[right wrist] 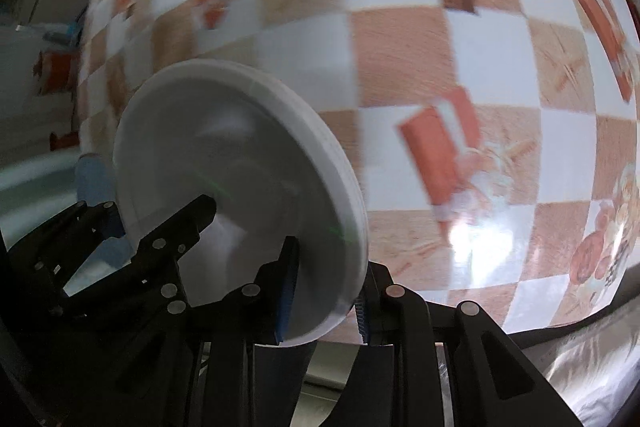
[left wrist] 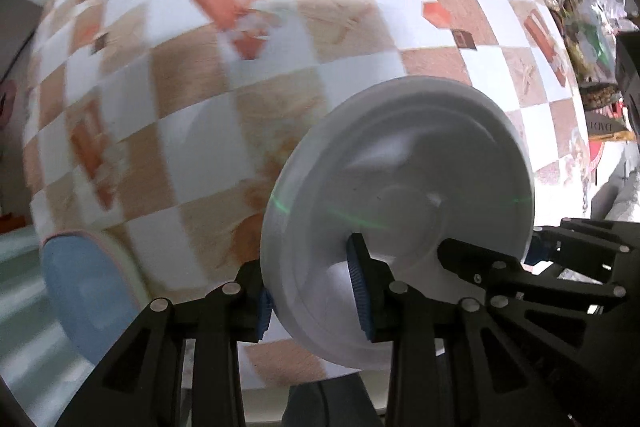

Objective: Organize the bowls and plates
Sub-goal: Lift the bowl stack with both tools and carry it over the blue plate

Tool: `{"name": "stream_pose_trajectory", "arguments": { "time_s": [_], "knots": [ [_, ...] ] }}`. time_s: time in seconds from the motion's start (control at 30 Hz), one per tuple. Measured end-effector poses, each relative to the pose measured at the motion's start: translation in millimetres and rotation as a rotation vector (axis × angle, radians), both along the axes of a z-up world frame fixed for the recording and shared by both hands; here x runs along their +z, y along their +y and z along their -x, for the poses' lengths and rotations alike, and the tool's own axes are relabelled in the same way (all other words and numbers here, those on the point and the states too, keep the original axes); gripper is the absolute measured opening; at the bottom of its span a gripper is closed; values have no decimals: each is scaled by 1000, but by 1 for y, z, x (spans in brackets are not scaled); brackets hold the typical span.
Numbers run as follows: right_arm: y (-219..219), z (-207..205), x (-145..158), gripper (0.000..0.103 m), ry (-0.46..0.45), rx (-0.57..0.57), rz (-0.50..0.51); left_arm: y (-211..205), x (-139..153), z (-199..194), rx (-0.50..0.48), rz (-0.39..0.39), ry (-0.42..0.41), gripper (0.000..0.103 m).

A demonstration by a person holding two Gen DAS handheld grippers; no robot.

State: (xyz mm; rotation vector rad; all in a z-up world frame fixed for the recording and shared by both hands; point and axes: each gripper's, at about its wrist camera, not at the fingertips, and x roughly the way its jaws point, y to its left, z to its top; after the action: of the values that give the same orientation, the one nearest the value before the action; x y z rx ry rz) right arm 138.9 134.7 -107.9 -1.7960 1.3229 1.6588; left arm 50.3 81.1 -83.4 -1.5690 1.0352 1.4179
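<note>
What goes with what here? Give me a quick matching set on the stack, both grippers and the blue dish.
Things:
1. white plate stack
2. left gripper
3. right gripper
4. blue dish

States:
A. pinching the stack's left rim
B. at the table's near-left edge
C. held tilted above the checkered tablecloth
D. pinching the stack's right rim

Pairs: 1-C, 2-A, 3-D, 4-B
</note>
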Motion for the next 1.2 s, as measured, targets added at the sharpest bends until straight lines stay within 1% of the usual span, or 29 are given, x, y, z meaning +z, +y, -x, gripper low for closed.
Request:
{"name": "stream_pose_trajectory", "arguments": {
  "time_s": [0.13, 0.23, 0.3, 0.37, 0.4, 0.47, 0.53, 0.6, 0.63, 0.77, 0.93, 1.0, 1.03, 1.07, 1.1, 1.13, 1.17, 1.2],
  "knots": [
    [-26, 42, 19, 28, 22, 68, -6, -27, 18, 29, 62, -15, 26, 36],
    [-29, 69, 26, 28, 36, 112, -9, -49, 30, 47, 111, -30, 45, 36],
    [-38, 94, 34, 28, 44, 161, -25, -58, 37, 59, 140, -42, 50, 36],
    [-47, 109, 42, 28, 52, 211, -38, -74, 46, 78, 175, -58, 57, 37],
    [-54, 121, 46, 28, 59, 241, -45, -71, 48, 82, 192, -63, 60, 37],
    [-65, 144, 51, 28, 69, 291, -57, -90, 57, 94, 240, -74, 66, 38],
    [-71, 164, 52, 28, 76, 338, -62, -100, 56, 106, 285, -76, 68, 38],
    [-88, 187, 50, 28, 78, 396, -58, -114, 55, 118, 333, -73, 69, 38],
    [-95, 184, 48, 28, 78, 418, -53, -123, 55, 126, 354, -67, 71, 38],
    [-121, 213, 40, 28, 71, 485, -34, -153, 50, 148, 428, -43, 67, 38],
    [-145, 237, 25, 28, 53, 529, -11, -182, 42, 160, 476, -18, 50, 38],
    [-148, 234, 22, 28, 41, 542, 0, -187, 36, 162, 479, -13, 41, 38],
    [-154, 243, 20, 28, 38, 544, 0, -188, 32, 163, 478, -12, 38, 38],
    [-155, 244, 19, 28, 36, 548, -5, -190, 30, 162, 475, -15, 41, 39],
    [-155, 243, 19, 28, 35, 554, -11, -191, 30, 162, 472, -14, 49, 43],
    [-152, 238, 21, 30, 33, 558, -17, -191, 29, 162, 465, -15, 59, 46],
    [-150, 233, 26, 34, 25, 558, -31, -191, 30, 161, 459, -17, 74, 53],
    [-146, 231, 28, 50, 12, 555, -60, -192, 31, 161, 454, -16, 89, 58]
  ]
}}
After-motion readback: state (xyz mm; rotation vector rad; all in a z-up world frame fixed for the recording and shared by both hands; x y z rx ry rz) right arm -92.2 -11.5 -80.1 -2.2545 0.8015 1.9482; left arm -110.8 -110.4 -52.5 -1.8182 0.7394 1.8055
